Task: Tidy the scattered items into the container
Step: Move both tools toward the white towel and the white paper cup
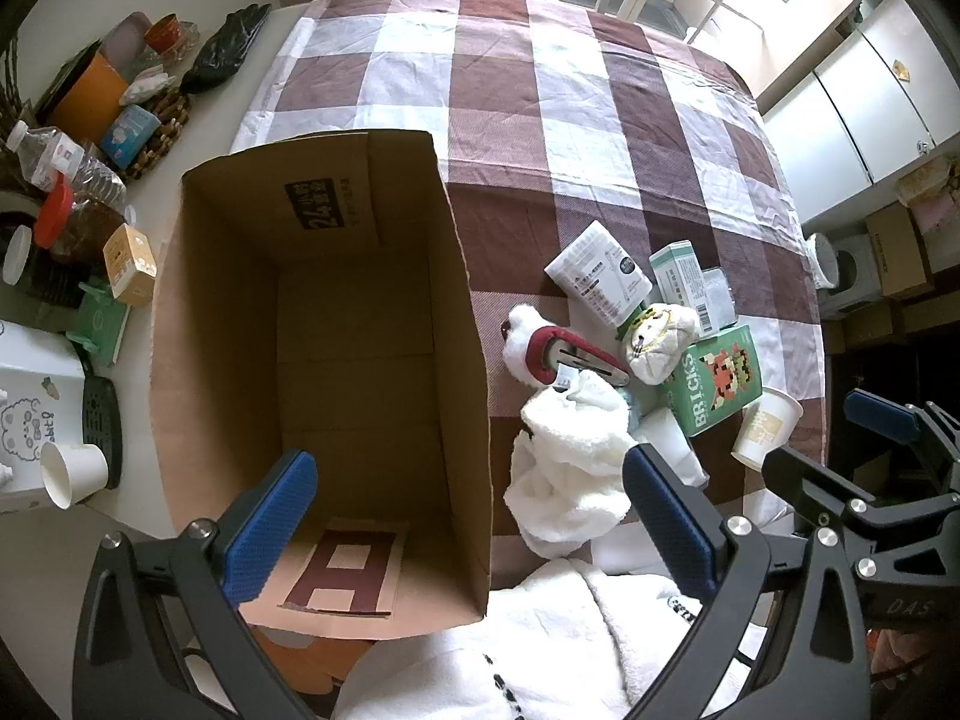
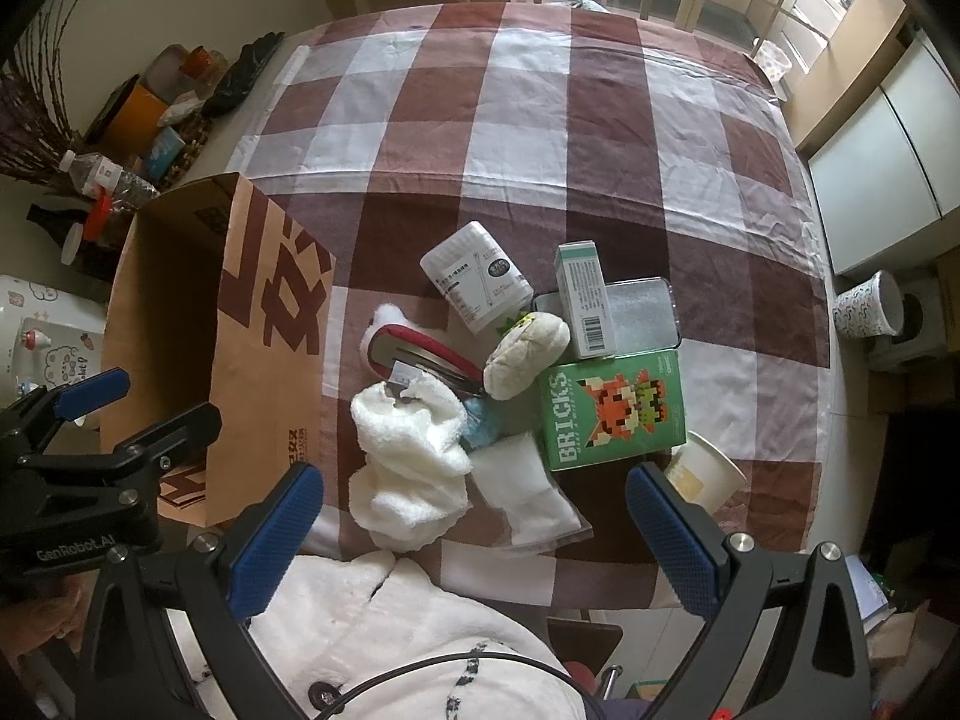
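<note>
The empty cardboard box [image 1: 324,360] stands open on the desk [image 2: 600,138], with the scattered pile just to its right: the green BRICKS box [image 2: 612,414], stiff and best pinched across its narrow edges, then the soft, light white towel [image 2: 414,468], which should bunch easily if gripped mid-fold. The left tool [image 1: 471,525] hangs over the box's near right wall and the right tool [image 2: 474,531] above the towel, both spread wide and holding nothing.

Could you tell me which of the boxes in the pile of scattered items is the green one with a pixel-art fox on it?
It is the BRICKS box, lying flat beside the paper cup. The slimmer mint box carries a barcode and no picture.
</note>
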